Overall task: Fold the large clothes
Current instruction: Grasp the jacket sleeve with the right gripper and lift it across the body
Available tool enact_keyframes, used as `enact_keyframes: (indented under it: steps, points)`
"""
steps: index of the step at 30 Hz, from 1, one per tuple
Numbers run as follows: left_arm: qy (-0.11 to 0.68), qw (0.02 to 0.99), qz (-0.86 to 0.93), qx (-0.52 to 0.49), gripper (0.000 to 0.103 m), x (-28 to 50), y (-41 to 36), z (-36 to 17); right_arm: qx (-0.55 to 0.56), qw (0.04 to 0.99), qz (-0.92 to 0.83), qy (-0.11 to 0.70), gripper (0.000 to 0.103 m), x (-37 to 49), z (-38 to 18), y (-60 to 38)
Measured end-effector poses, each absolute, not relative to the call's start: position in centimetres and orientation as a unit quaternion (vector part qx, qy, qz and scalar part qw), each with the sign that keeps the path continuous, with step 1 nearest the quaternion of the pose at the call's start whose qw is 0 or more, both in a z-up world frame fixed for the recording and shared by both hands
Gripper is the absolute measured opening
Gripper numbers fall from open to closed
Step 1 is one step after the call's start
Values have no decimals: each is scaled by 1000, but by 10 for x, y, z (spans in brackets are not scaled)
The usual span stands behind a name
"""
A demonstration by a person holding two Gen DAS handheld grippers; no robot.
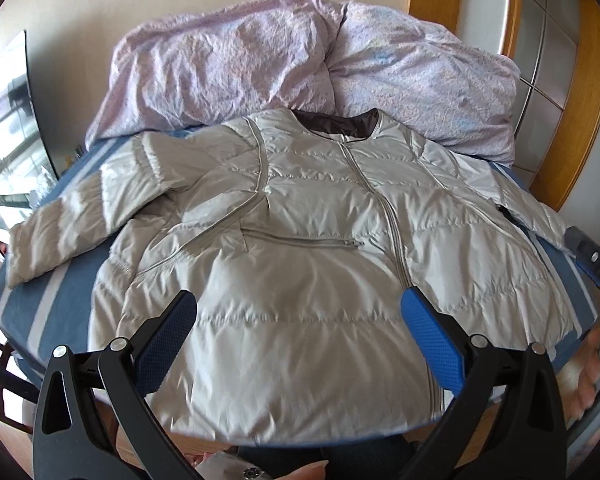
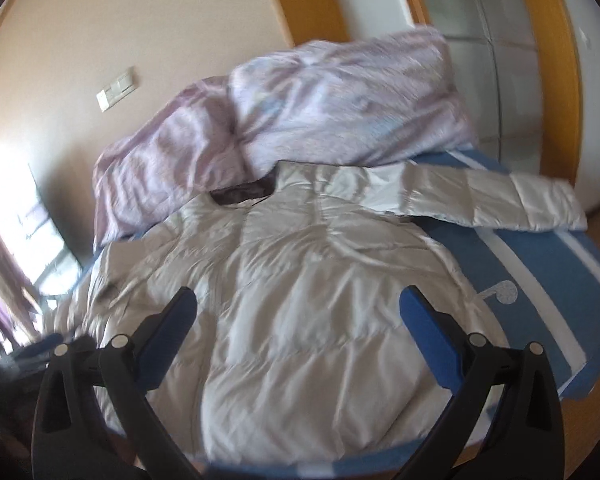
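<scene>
Your silver padded jacket (image 1: 308, 264) lies face up and zipped across the middle of the frame, on the blue striped bed cover (image 1: 52, 304), collar toward the rumpled lilac duvet (image 1: 284, 60) at the top. Its shiny quilted front is wrinkled, with a slanted zip pocket on the chest. One sleeve reaches to the left edge; in the right wrist view the other sleeve (image 2: 492, 200) stretches to the right. Your left gripper (image 1: 298, 304) and right gripper (image 2: 298, 304) both hang spread wide above the hem, pinching nothing
</scene>
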State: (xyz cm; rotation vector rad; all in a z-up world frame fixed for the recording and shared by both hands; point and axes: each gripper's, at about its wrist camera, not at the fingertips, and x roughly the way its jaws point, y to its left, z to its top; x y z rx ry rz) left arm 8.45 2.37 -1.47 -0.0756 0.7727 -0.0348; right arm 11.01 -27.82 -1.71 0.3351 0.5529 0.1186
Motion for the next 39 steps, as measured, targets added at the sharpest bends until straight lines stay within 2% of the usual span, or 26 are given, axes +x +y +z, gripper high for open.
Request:
enact_keyframes:
  steps: [9, 10, 11, 13, 16, 27, 33, 37, 39]
  points:
    - [459, 879, -78, -103, 102, 164, 58, -28, 363, 876, -58, 313, 101, 191, -43, -403]
    - [462, 877, -81, -104, 102, 171, 59, -27, 399, 857, -71, 318, 99, 199, -52, -422]
    - [467, 875, -84, -102, 102, 178, 61, -26, 433, 837, -83, 323, 90, 206, -61, -439]
    - [473, 872, -86, -91, 102, 194, 63, -24, 485, 802, -100, 334, 81, 218, -79, -465]
    - [484, 866, -98, -74, 102, 216, 62, -22, 536, 764, -128, 335, 76, 229, -102, -496]
    - [480, 860, -130, -113, 102, 278, 70, -21, 580, 728, -209, 299, 62, 234, -126, -542]
    - [462, 873, -127, -91, 102, 293, 68, -21, 581, 723, -247, 281, 57, 229, -129, -560]
    - [457, 871, -144, -109, 102, 301, 69, -26, 584, 721, -258, 270, 47, 229, -132, -569]
    - [459, 868, -150, -114, 102, 305, 69, -28, 583, 719, -267, 268, 37, 229, -134, -573]
